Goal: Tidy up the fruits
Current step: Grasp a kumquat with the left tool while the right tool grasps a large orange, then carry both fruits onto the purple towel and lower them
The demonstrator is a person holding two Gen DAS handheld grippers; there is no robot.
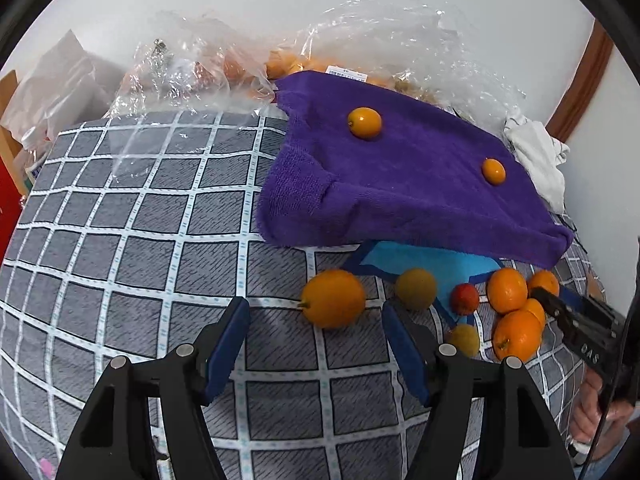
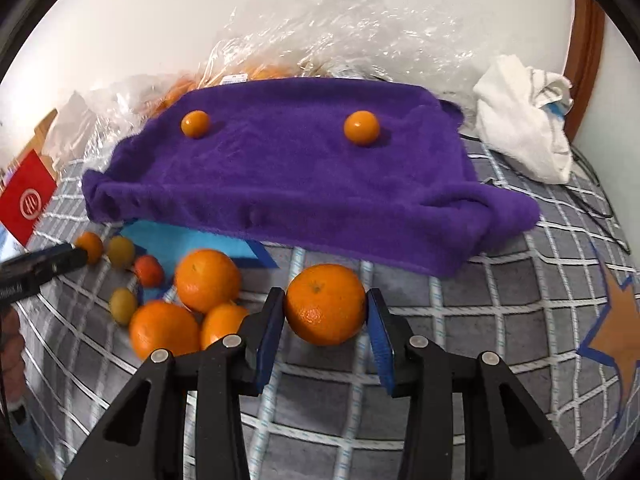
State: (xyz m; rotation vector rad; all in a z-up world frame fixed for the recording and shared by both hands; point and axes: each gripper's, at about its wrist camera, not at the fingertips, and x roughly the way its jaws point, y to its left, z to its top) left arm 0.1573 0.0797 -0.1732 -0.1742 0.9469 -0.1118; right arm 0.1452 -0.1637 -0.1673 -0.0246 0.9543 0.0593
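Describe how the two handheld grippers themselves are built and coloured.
Both look alike. The left gripper and the right gripper each have two black angular finger arms with triangular cut-outs and round silver pivot pins, tipped by flat blue pads. Seen from the left wrist, the right gripper's black body bears white lettering. No cables or sleeves are visible.

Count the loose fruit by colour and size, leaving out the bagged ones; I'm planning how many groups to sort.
Large oranges: 4
Small orange kumquats: 3
Yellow-green fruits: 2
Red fruit: 1
Total: 10
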